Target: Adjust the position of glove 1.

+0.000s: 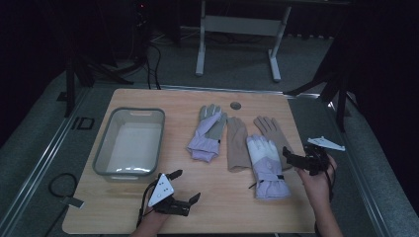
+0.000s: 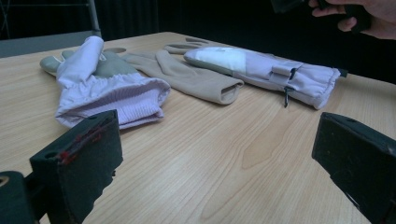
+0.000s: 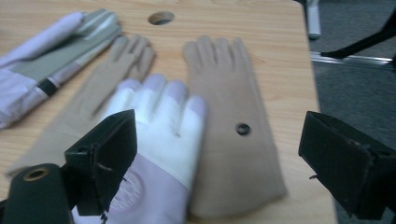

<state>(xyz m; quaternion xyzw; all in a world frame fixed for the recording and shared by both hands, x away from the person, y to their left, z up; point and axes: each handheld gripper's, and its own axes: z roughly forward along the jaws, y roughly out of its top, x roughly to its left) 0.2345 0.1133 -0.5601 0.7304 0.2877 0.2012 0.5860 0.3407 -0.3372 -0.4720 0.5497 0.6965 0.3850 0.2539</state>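
Several gloves lie on the wooden table (image 1: 148, 207). A lavender and grey glove (image 1: 207, 133) lies at the middle, its cuff toward me. To its right lie two tan gloves (image 1: 237, 143) (image 1: 271, 129). A lavender and white glove (image 1: 267, 168) lies partly over them. My left gripper (image 1: 185, 186) hovers open near the front edge, facing the gloves (image 2: 107, 88), nothing between its jaws. My right gripper (image 1: 291, 159) stands open just right of the lavender and white glove (image 3: 159, 126), above the tan glove (image 3: 233, 116), holding nothing.
A grey plastic basin (image 1: 101, 148) stands at the table's left with nothing in it. A round hole (image 1: 235, 105) is cut in the table near the far edge. A white desk frame (image 1: 237, 29) and cables stand on the floor beyond.
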